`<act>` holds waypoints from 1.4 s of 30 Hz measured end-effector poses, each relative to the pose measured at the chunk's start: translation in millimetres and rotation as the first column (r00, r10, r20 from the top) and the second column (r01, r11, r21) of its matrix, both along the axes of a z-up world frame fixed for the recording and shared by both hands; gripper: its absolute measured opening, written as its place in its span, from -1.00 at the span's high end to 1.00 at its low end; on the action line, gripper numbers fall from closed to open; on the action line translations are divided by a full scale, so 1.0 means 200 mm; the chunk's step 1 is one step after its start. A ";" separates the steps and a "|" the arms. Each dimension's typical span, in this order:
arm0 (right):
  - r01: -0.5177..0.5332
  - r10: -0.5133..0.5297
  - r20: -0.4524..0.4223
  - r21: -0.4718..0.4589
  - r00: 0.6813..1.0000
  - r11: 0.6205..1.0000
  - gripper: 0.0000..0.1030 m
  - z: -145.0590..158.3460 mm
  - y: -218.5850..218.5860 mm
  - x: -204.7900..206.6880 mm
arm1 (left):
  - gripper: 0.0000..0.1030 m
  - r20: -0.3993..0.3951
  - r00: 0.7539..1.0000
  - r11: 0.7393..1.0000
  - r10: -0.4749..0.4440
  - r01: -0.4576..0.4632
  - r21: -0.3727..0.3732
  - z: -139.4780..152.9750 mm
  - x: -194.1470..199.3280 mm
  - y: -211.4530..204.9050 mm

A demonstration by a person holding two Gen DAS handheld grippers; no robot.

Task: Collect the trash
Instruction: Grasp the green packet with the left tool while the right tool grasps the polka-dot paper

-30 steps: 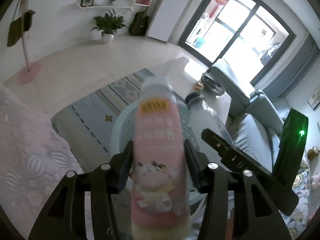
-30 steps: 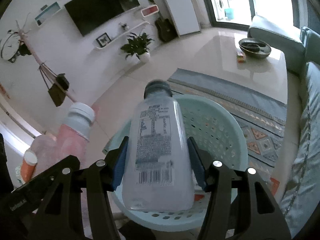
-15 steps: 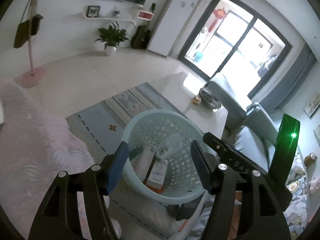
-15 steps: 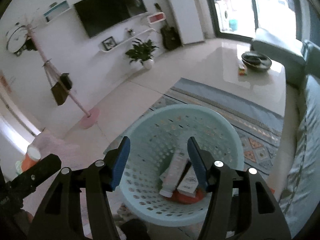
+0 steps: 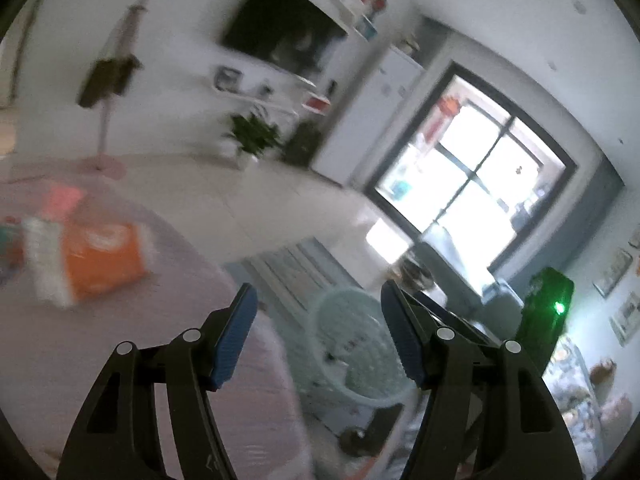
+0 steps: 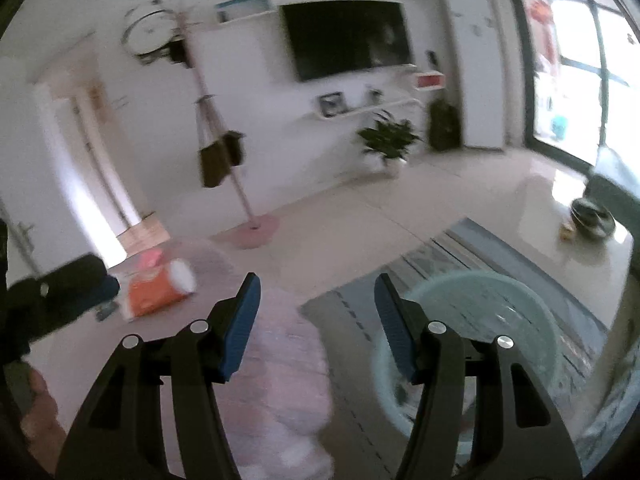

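Note:
My left gripper is open, with nothing between its blue pads. My right gripper is open and empty too. Both hang over the edge of a pink-clothed table. Below and to the right stands the pale teal trash basket, whose rim also shows in the right wrist view; its contents are blurred. An orange and white packet lies on the table to the left, apart from both grippers, and appears again as a blurred packet. Something pink lies just behind it.
A patterned rug lies under the basket. On the far floor stand a coat stand and a potted plant. A low white table with a dark bowl and a grey sofa are to the right. A hand shows at lower left.
Both grippers let go of their bottles, pink from the left and white from the right, which dropped into the basket. Both have since risen and swung left toward the pink table.

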State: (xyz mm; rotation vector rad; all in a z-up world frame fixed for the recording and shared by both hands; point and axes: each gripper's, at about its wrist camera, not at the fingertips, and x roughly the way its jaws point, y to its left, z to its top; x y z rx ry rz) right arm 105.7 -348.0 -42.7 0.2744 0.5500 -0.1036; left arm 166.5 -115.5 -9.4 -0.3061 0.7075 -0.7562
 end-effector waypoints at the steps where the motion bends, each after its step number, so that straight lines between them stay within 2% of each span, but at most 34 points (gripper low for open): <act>1: -0.023 0.023 0.005 -0.001 1.000 1.000 -0.08 0.01 0.04 0.02 | -0.22 0.008 0.999 1.000 0.031 -0.031 -0.002 0.02 0.01 0.08; 4: -0.103 0.103 0.011 -0.007 0.995 0.995 -0.08 0.04 0.20 0.09 | -0.22 0.027 0.992 0.992 0.126 -0.126 0.010 0.05 0.05 0.29; 7: -0.177 0.178 0.004 -0.031 0.984 0.984 -0.08 0.07 0.36 0.19 | -0.23 0.030 0.974 0.973 0.226 -0.227 0.037 0.05 0.11 0.52; 8: -0.207 0.207 0.002 -0.039 0.978 0.978 -0.08 0.07 0.42 0.22 | -0.35 0.020 0.969 0.968 0.247 -0.248 0.046 0.05 0.13 0.59; 10: -0.262 0.262 -0.007 -0.057 0.965 0.963 -0.08 0.08 0.54 0.27 | -0.44 0.006 0.952 0.949 0.305 -0.305 0.074 0.02 0.20 0.75; 12: -0.306 0.306 -0.010 -0.073 0.952 0.949 -0.08 0.08 0.65 0.32 | -0.44 0.010 0.929 0.922 0.371 -0.369 0.120 0.00 0.28 0.87; 15: -0.373 0.372 -0.028 -0.109 0.928 0.921 -0.01 0.07 0.81 0.39 | -0.45 -0.008 0.910 0.898 0.414 -0.406 0.170 -0.07 0.38 0.98; 17: -0.400 0.397 -0.048 -0.144 0.916 0.905 -0.01 0.05 0.89 0.44 | -0.63 -0.008 0.909 0.890 0.417 -0.407 0.204 -0.13 0.45 1.02; 20: -0.417 0.408 -0.088 -0.117 0.909 0.902 -0.01 0.00 0.94 0.55 | -0.66 -0.022 0.906 0.883 0.422 -0.406 0.236 -0.19 0.56 1.02; 22: -0.413 0.404 -0.105 -0.095 0.909 0.906 -0.01 -0.04 0.92 0.62 | -0.67 -0.030 0.911 0.887 0.411 -0.392 0.244 -0.23 0.60 1.02; 23: -0.412 0.402 -0.108 -0.091 0.909 0.907 -0.01 -0.05 0.92 0.65 | -0.67 -0.022 0.904 0.872 0.427 -0.405 0.275 -0.26 0.63 1.01; 26: -0.430 0.419 -0.121 -0.084 0.900 0.899 -0.01 -0.07 0.94 0.71 | -0.65 0.002 0.903 0.855 0.429 -0.407 0.322 -0.32 0.67 1.01; 27: -0.439 0.427 -0.127 -0.088 0.895 0.894 -0.01 -0.07 0.96 0.73 | -0.64 0.014 0.897 0.839 0.442 -0.418 0.349 -0.33 0.68 1.00; 29: -0.468 0.454 -0.133 -0.101 0.881 0.878 -0.01 -0.08 1.01 0.76 | -0.63 0.019 0.900 0.837 0.436 -0.413 0.358 -0.33 0.70 1.00; 33: -0.514 0.497 -0.148 -0.124 0.855 0.849 -0.01 -0.11 1.15 0.80 | -0.63 0.016 0.917 0.858 0.398 -0.379 0.346 -0.34 0.69 1.00; 34: -0.519 0.501 -0.153 -0.122 0.852 0.846 -0.01 -0.12 1.17 0.81 | -0.63 0.021 0.917 0.857 0.398 -0.380 0.349 -0.34 0.68 1.01; 36: -0.526 0.506 -0.166 -0.118 0.847 0.842 -0.01 -0.14 1.20 0.83 | -0.53 0.020 0.917 0.855 0.398 -0.378 0.354 -0.35 0.69 1.01; 39: -0.542 0.517 -0.192 -0.108 0.834 0.834 -0.01 -0.17 1.24 0.86 | -0.20 0.023 0.921 0.851 0.390 -0.369 0.373 -0.36 0.69 1.00; 40: -0.547 0.520 -0.200 -0.109 0.830 0.830 -0.01 -0.17 1.26 0.86 | -0.02 0.021 0.925 0.855 0.381 -0.360 0.374 -0.35 0.69 0.99; 42: -0.549 0.520 -0.208 -0.119 0.829 0.827 -0.01 -0.18 1.29 0.86 | 0.02 -0.011 0.928 0.878 0.372 -0.347 0.330 -0.34 0.67 1.03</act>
